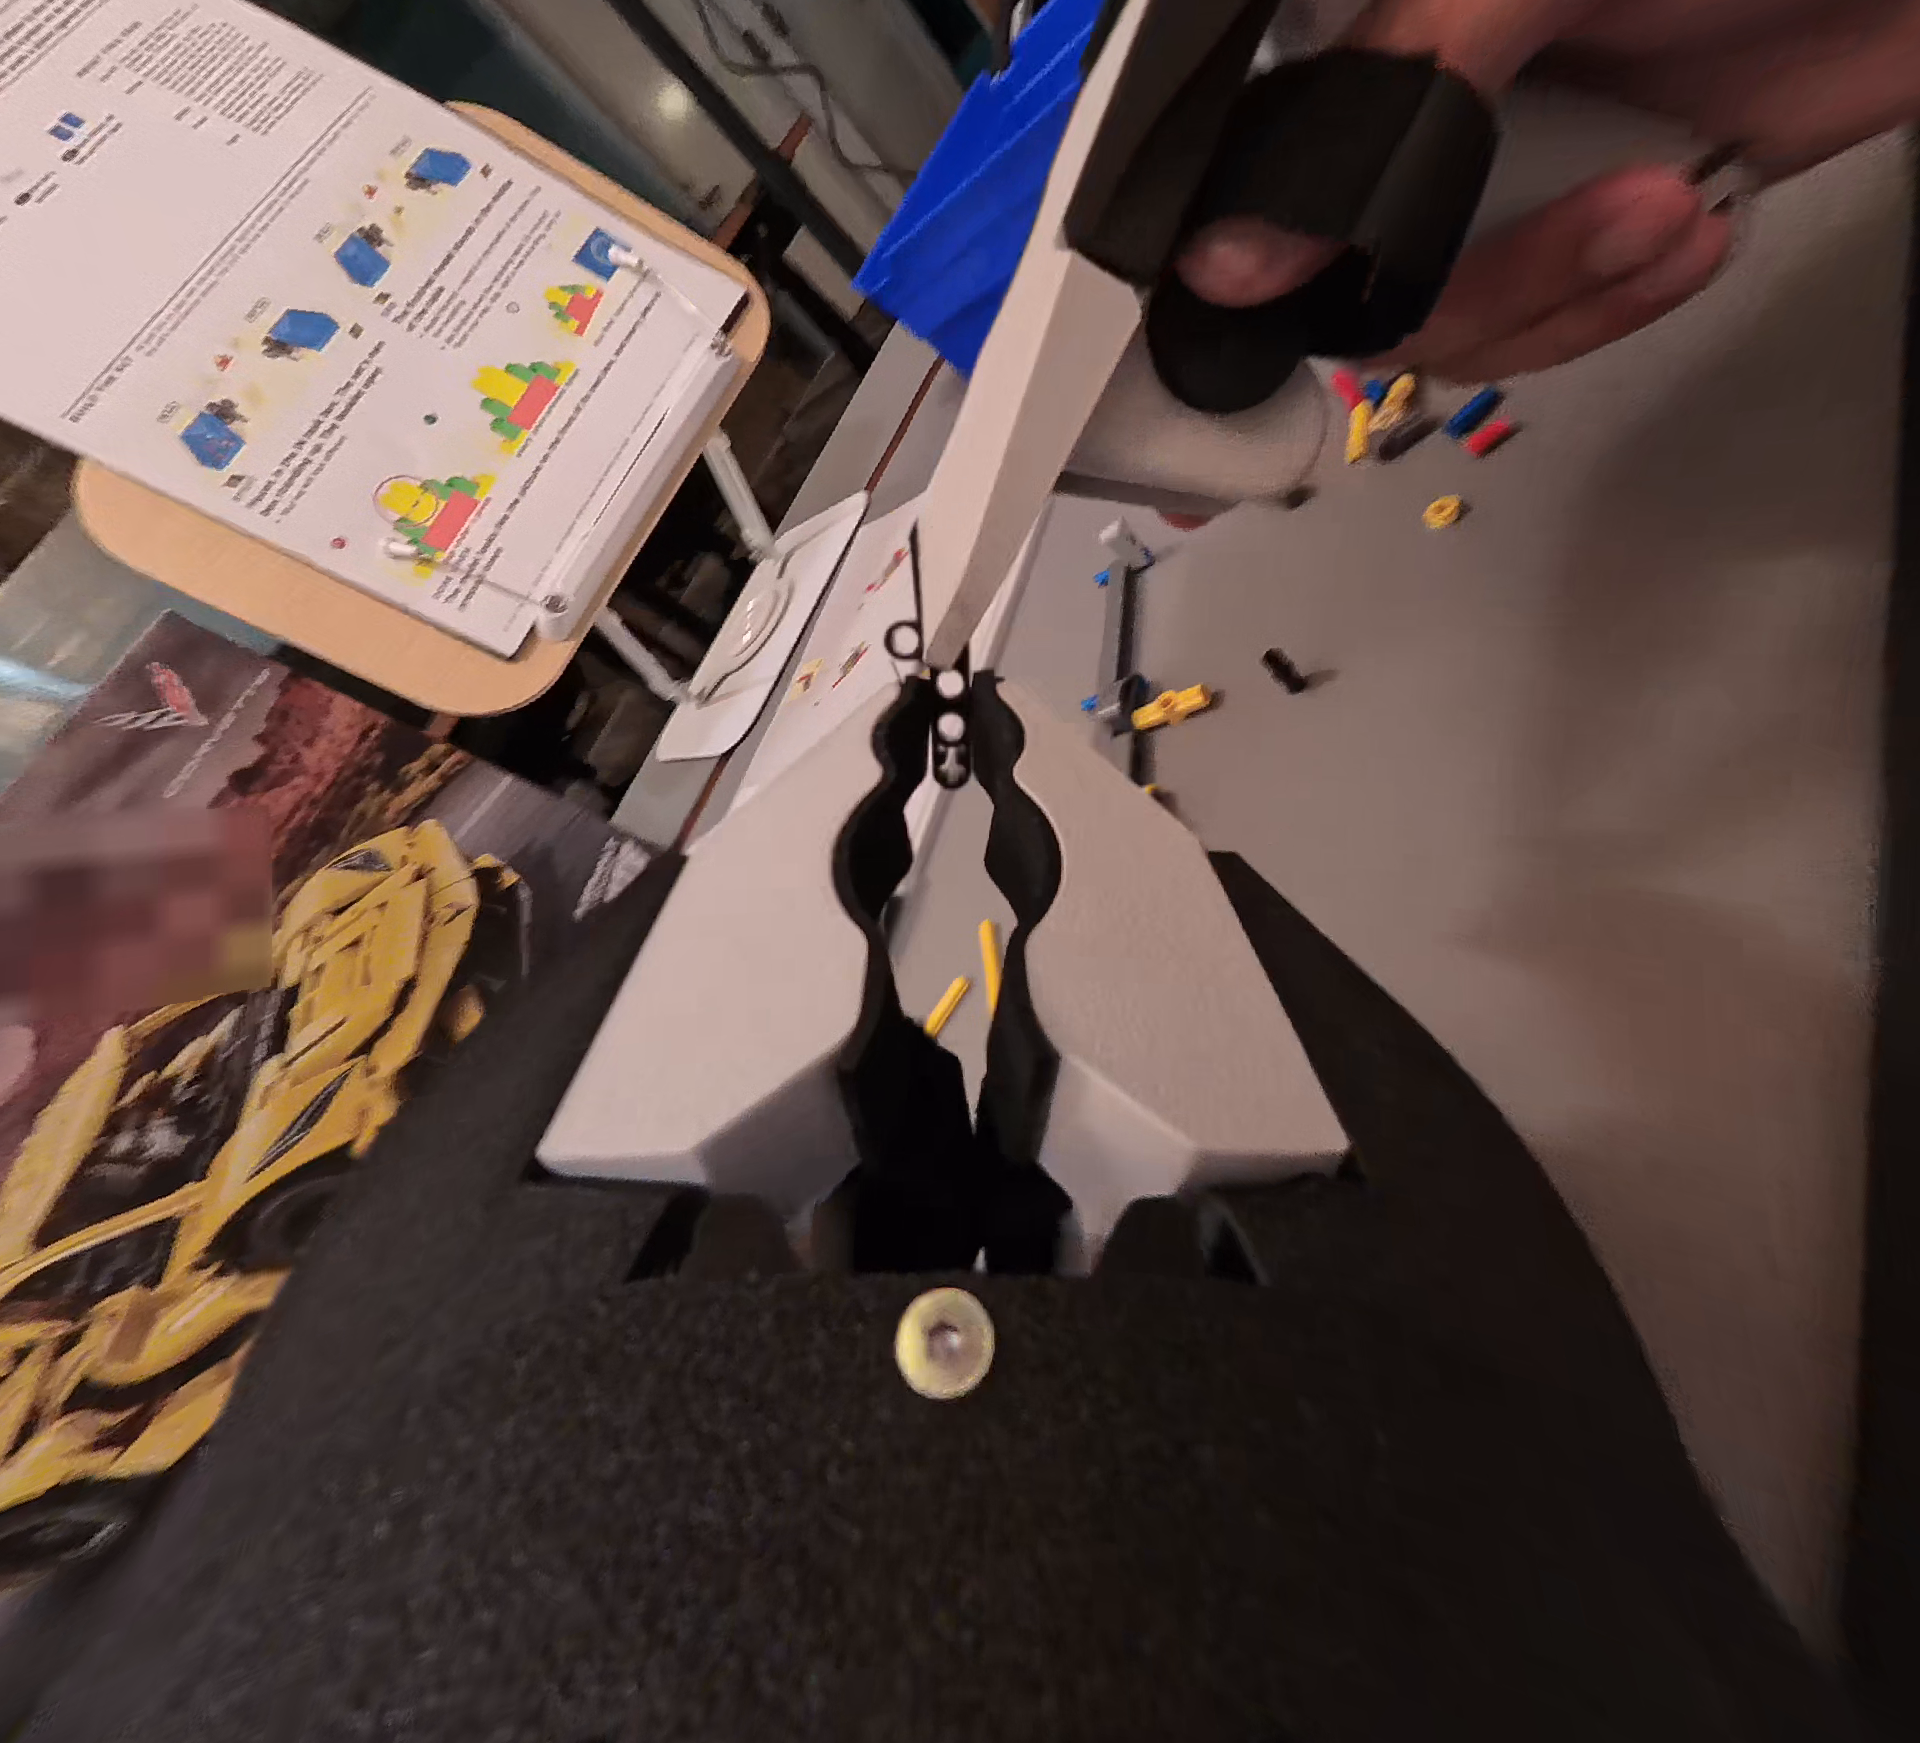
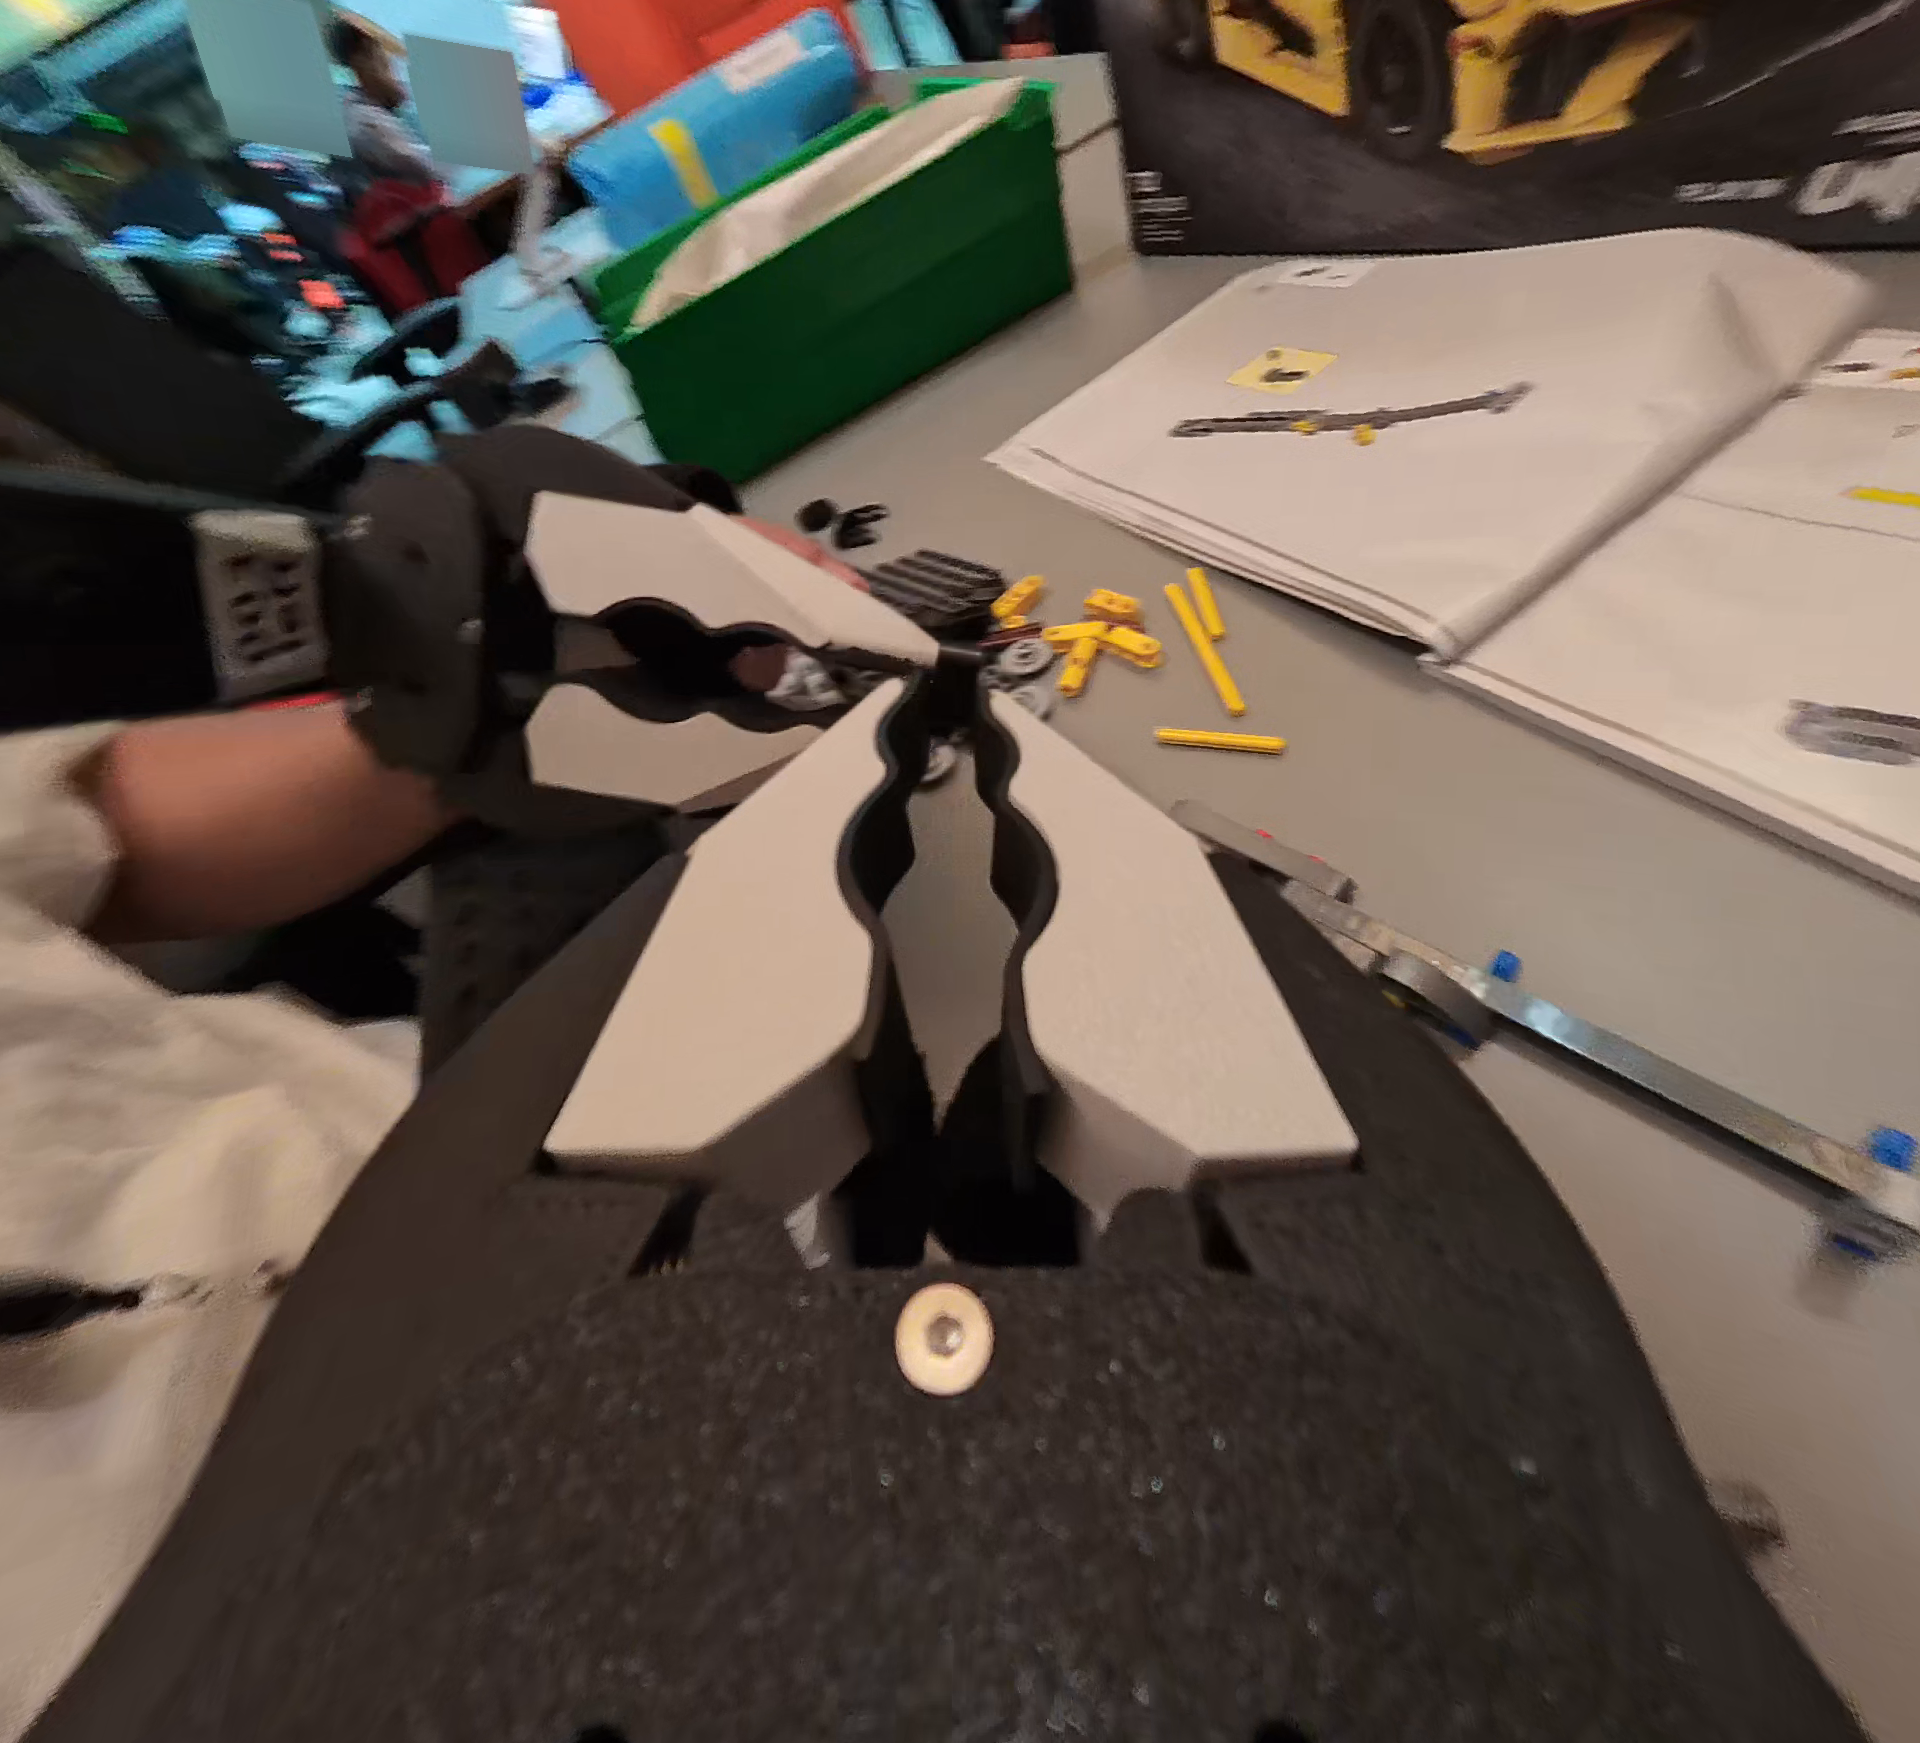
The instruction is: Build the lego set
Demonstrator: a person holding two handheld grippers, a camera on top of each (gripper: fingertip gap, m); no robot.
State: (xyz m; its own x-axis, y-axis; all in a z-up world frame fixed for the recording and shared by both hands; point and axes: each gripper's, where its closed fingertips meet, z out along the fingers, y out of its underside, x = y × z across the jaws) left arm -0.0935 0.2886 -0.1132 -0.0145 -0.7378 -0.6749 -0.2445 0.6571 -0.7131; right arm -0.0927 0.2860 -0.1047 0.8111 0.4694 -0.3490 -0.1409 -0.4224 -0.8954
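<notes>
In the left wrist view my left gripper (image 1: 948, 704) is shut on a small black piece with pale holes (image 1: 948, 743), held above the table. The right gripper's tip (image 1: 961, 628) comes down from the upper right and meets that piece. In the right wrist view my right gripper (image 2: 940, 687) is shut on a small black piece (image 2: 954, 667), and the left gripper (image 2: 914, 654) reaches in from the left to touch it. I cannot tell whether both hold the same piece. Yellow connectors (image 2: 1107, 635), yellow axles (image 2: 1205, 644) and a black grille part (image 2: 935, 576) lie just beyond.
A long grey beam assembly with blue pins (image 2: 1558, 1039) lies at the right. An open instruction booklet (image 2: 1507, 488), the set's box with a yellow car (image 2: 1507, 31) and a green bin (image 2: 862, 311) stand behind. A sheet on a stand (image 1: 312, 291), a blue bin (image 1: 987, 187) and loose coloured pieces (image 1: 1413, 426) also show. Less than 4 cm separates the two grippers' tips.
</notes>
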